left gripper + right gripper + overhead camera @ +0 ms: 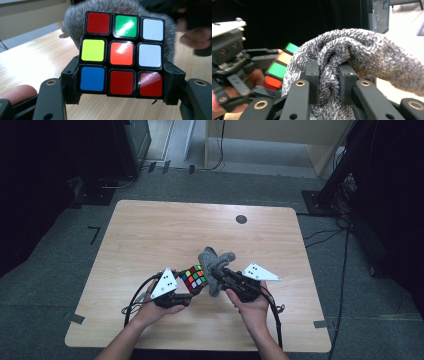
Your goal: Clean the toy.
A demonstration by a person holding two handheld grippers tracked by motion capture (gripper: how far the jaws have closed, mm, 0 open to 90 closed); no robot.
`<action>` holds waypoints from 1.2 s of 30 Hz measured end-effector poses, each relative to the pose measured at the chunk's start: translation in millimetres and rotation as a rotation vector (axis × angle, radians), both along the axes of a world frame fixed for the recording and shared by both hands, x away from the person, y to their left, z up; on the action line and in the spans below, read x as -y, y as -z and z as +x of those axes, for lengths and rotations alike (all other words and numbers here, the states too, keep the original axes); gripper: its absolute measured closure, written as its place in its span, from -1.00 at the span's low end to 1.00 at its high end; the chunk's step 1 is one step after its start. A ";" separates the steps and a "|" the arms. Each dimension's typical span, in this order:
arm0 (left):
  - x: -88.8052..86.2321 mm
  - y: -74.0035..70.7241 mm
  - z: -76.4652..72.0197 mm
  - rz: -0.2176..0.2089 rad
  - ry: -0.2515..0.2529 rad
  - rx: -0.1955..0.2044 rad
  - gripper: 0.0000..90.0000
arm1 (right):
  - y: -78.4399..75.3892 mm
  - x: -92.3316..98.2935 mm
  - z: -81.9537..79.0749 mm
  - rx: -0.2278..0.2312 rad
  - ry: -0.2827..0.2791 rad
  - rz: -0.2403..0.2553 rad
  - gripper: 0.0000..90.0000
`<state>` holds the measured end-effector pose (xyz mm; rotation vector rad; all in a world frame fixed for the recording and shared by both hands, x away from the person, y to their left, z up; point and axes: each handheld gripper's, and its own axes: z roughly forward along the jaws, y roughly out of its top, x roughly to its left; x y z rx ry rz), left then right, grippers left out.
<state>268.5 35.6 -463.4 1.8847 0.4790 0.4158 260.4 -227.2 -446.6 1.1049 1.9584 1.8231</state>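
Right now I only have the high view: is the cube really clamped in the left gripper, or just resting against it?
Observer: Clamped. In the left gripper view the jaws press both sides of the cube along its bottom row.
Operator: And the grey cloth?
Observer: The right gripper is shut on a bunched fold of the cloth.
Operator: Is the cloth touching the cube?
Observer: It sits right behind the cube; contact itself I cannot confirm.
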 end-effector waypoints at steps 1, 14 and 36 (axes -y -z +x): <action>1.6 1.2 -0.2 0.015 0.001 0.000 -0.24 | -2.5 -2.5 -2.1 0.004 -0.014 0.001 0.66; -6.5 0.9 2.2 -0.053 0.000 -0.007 -0.24 | 1.2 -1.3 -0.4 0.004 0.011 -0.007 0.66; -4.4 0.3 1.7 -0.026 -0.004 -0.007 -0.24 | -6.9 -11.6 -8.0 0.041 -0.020 -0.010 0.65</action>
